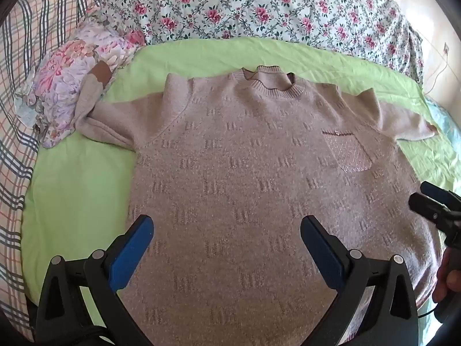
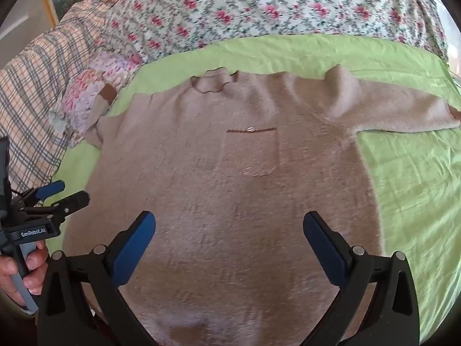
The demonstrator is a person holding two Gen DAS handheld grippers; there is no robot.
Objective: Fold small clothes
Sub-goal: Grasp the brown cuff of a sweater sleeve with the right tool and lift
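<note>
A beige knitted sweater (image 1: 245, 155) lies flat, front up, on a light green sheet (image 1: 72, 187), neck away from me. It has a shiny chest pocket (image 1: 345, 152). Its left sleeve (image 1: 89, 106) bends up onto a floral pillow; its right sleeve (image 2: 403, 115) stretches out sideways. My left gripper (image 1: 226, 245) is open above the sweater's lower left part, holding nothing. My right gripper (image 2: 229, 245) is open above the lower middle, empty. In the right wrist view the sweater (image 2: 230, 173) is blurred. Each gripper shows at the edge of the other's view.
A floral pillow (image 1: 77, 80) lies at the left by the sleeve. A rose-print quilt (image 1: 259, 8) runs along the far side. A plaid blanket (image 1: 17, 115) covers the left edge. Bare green sheet (image 2: 412, 196) lies right of the sweater.
</note>
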